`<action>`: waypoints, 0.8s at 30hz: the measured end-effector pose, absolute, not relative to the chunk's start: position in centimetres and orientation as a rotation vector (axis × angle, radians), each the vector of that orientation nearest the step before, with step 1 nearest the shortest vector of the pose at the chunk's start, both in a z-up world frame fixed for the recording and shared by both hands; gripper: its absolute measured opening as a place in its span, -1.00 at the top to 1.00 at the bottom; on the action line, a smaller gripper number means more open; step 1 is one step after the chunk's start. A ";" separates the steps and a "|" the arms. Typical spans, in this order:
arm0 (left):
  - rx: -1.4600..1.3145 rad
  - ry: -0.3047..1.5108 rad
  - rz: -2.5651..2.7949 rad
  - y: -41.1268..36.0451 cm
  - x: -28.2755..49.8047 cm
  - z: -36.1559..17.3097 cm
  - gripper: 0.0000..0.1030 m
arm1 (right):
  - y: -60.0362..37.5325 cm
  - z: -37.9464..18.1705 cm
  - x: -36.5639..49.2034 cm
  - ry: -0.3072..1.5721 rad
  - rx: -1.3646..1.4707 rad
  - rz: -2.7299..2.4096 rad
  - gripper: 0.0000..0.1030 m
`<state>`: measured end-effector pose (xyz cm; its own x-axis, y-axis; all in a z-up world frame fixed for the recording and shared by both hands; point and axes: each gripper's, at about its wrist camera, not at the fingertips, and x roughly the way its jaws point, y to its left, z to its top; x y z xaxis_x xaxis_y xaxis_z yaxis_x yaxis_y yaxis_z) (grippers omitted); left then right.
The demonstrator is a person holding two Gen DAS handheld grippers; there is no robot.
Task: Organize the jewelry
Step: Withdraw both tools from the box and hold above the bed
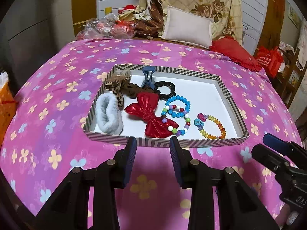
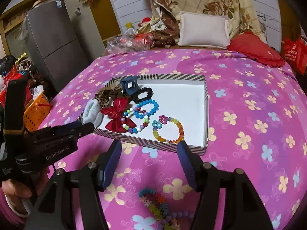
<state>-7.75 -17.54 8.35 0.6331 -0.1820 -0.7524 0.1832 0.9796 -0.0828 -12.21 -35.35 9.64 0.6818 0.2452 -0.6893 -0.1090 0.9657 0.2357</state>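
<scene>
A striped tray (image 1: 153,142) (image 2: 206,115) lies on the pink flowered bedspread. In it are a red bow (image 1: 151,115) (image 2: 117,115), a blue bead bracelet (image 1: 178,105) (image 2: 146,108), a mixed-colour bead bracelet (image 1: 179,123) (image 2: 134,121), an amber-rainbow bracelet (image 1: 212,127) (image 2: 168,131), a black scrunchie (image 1: 165,90), a blue claw clip (image 1: 147,76) (image 2: 129,85) and a white fluffy band (image 1: 109,115). A flower-bead bracelet (image 2: 157,207) lies on the bedspread outside the tray, below my right gripper (image 2: 149,153). My left gripper (image 1: 153,145) is open and empty at the tray's near edge. The right gripper is open and empty.
Pillows (image 1: 188,27) and a red cushion (image 1: 234,54) lie at the bed's head with bags and clutter. An orange basket (image 2: 36,111) and a grey fridge (image 2: 55,44) stand left of the bed. A red bag (image 1: 270,61) hangs at the right.
</scene>
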 end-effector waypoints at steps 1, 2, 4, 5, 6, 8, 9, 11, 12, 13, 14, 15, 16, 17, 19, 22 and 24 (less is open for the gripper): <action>0.001 0.858 -0.207 -17.4 -8.0 8.4 0.40 | -35.4 9.9 -12.5 0.792 0.183 0.194 -0.24; 0.000 0.853 -0.203 -17.4 -8.3 8.5 0.40 | -35.4 10.0 -12.8 0.786 0.182 0.187 -0.24; -0.003 0.842 -0.198 -17.2 -8.8 8.8 0.40 | -35.4 10.5 -13.5 0.770 0.180 0.180 -0.24; -0.003 0.837 -0.196 -17.1 -9.0 9.0 0.40 | -35.4 10.7 -13.8 0.762 0.180 0.176 -0.24; -0.001 0.828 -0.194 -17.1 -9.4 9.2 0.40 | -35.4 10.9 -14.1 0.753 0.181 0.171 -0.24; 0.004 0.814 -0.194 -17.2 -9.9 9.6 0.40 | -35.4 11.3 -14.6 0.739 0.182 0.169 -0.25; 0.009 0.807 -0.195 -17.3 -10.2 9.8 0.40 | -35.4 11.5 -14.9 0.735 0.183 0.166 -0.29; 0.018 0.790 -0.196 -17.4 -10.8 10.2 0.40 | -35.3 11.7 -15.3 0.730 0.185 0.162 -0.38; 0.021 0.781 -0.195 -17.4 -11.1 10.4 0.40 | -35.3 11.9 -15.5 0.726 0.188 0.163 -0.41; 0.024 0.772 -0.195 -17.5 -11.4 10.6 0.40 | -35.3 12.0 -15.7 0.724 0.190 0.162 -0.42; 0.024 0.766 -0.197 -17.5 -11.7 10.8 0.40 | -35.3 12.1 -15.9 0.723 0.191 0.160 -0.42; 0.024 0.763 -0.199 -17.6 -11.9 10.9 0.40 | -35.3 12.2 -16.1 0.722 0.192 0.159 -0.43; 0.024 0.761 -0.202 -17.6 -12.2 11.0 0.40 | -35.2 12.2 -16.3 0.721 0.192 0.158 -0.44; 0.024 0.760 -0.204 -17.6 -12.4 11.1 0.40 | -35.2 12.3 -16.4 0.720 0.192 0.158 -0.44; 0.025 0.761 -0.206 -17.7 -12.8 11.1 0.40 | -35.2 12.3 -16.6 0.721 0.191 0.157 -0.46; 0.028 0.758 -0.206 -17.7 -13.4 11.2 0.40 | -35.2 12.6 -17.3 0.722 0.192 0.147 -0.49; 0.024 0.756 -0.208 -17.7 -13.7 11.4 0.40 | -35.2 12.9 -17.8 0.713 0.191 0.145 -0.50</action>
